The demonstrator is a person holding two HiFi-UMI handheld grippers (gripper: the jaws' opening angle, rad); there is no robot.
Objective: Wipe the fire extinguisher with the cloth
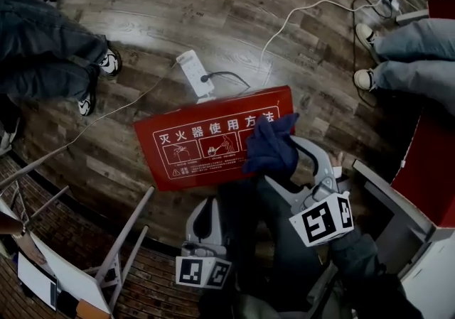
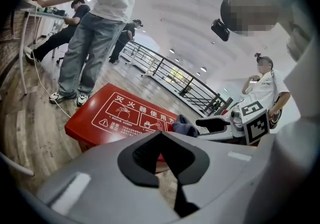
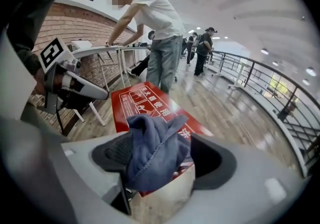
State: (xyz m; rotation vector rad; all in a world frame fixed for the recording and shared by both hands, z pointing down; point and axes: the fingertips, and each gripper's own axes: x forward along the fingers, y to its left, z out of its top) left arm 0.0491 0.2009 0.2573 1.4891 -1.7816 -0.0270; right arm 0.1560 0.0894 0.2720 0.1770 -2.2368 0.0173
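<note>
The red fire extinguisher box (image 1: 206, 147) lies flat on the wooden floor (image 1: 213, 12), at the centre of the head view. Its top carries white print: the heading 灭火器使用方法 above a row of framed pictograms, with a warning triangle at the left end. The smaller print is too fine to read.

The dark blue cloth (image 1: 271, 146) sits bunched on the box's right end, covering the last of the heading. The right gripper (image 1: 288, 168) reaches in from the lower right. Its jaws stand wide apart with the cloth (image 3: 152, 148) loose between them, lying against the jaw on the left of the right gripper view. The left gripper (image 1: 206, 214) hangs just below the box's near edge. In the left gripper view its jaws meet at the tips (image 2: 160, 135) and hold nothing.

Each gripper bears a cube with black-and-white square markers (image 1: 323, 219).

Just above the box lie a white power strip (image 1: 193, 72) and a white cable (image 1: 284, 23) curving to the upper right. 2 pairs of sneakered feet stand at the upper left (image 1: 109, 62) and upper right (image 1: 365, 35). A white-legged counter (image 1: 121, 239) fills the lower left.
</note>
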